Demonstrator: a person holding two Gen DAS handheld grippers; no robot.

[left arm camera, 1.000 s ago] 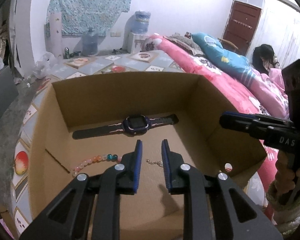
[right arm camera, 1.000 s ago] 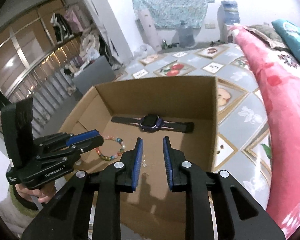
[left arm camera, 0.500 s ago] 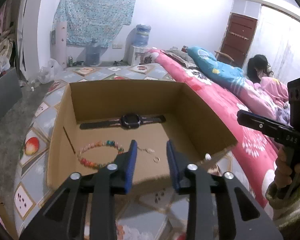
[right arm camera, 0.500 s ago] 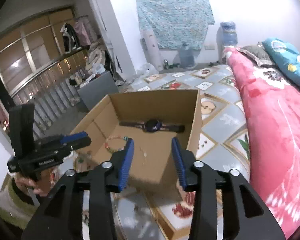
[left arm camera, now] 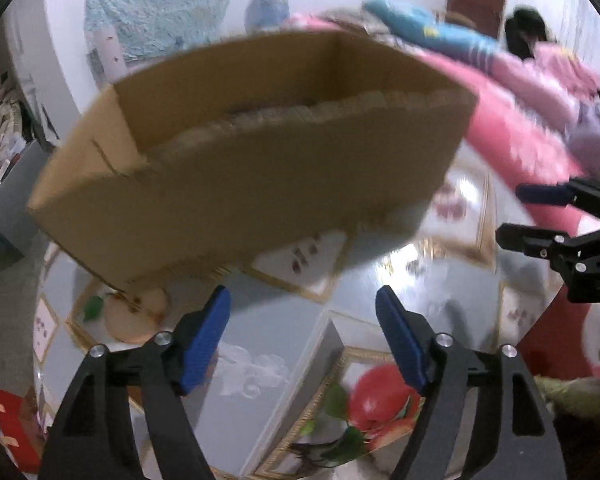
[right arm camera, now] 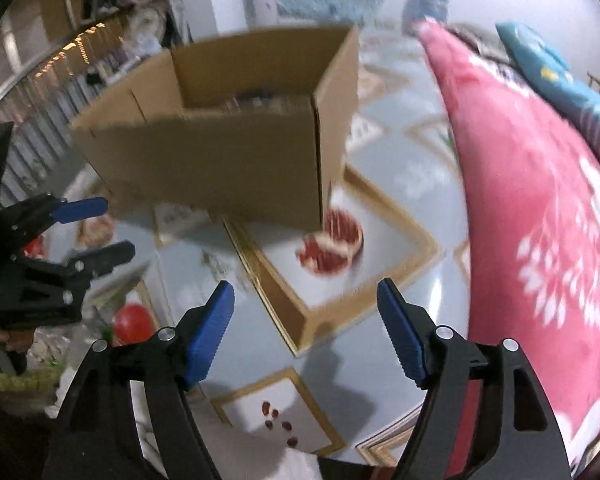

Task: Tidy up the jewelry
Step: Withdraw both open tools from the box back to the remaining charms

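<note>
An open cardboard box (left arm camera: 252, 168) stands on a fruit-patterned mat; it also shows in the right wrist view (right arm camera: 236, 152). Both views are blurred and low, so the near wall hides the jewelry inside. My left gripper (left arm camera: 303, 334) is open and empty, low in front of the box. My right gripper (right arm camera: 305, 328) is open and empty, in front of the box's right corner. Each gripper shows in the other's view: the right one (left arm camera: 540, 216) at the right, the left one (right arm camera: 96, 228) at the left, both with jaws apart.
The patterned mat (right arm camera: 340, 312) covers the floor around the box. A pink quilt (right arm camera: 540, 208) on a bed lies along the right, also in the left wrist view (left arm camera: 512, 120). A water bottle (left arm camera: 266, 4) stands by the far wall. Shelves and clutter are at the left.
Both grippers have pulled back out of the box and dropped low in front of it. Their jaws have opened wide. The watch, bead bracelet and chain are now hidden behind the box wall.
</note>
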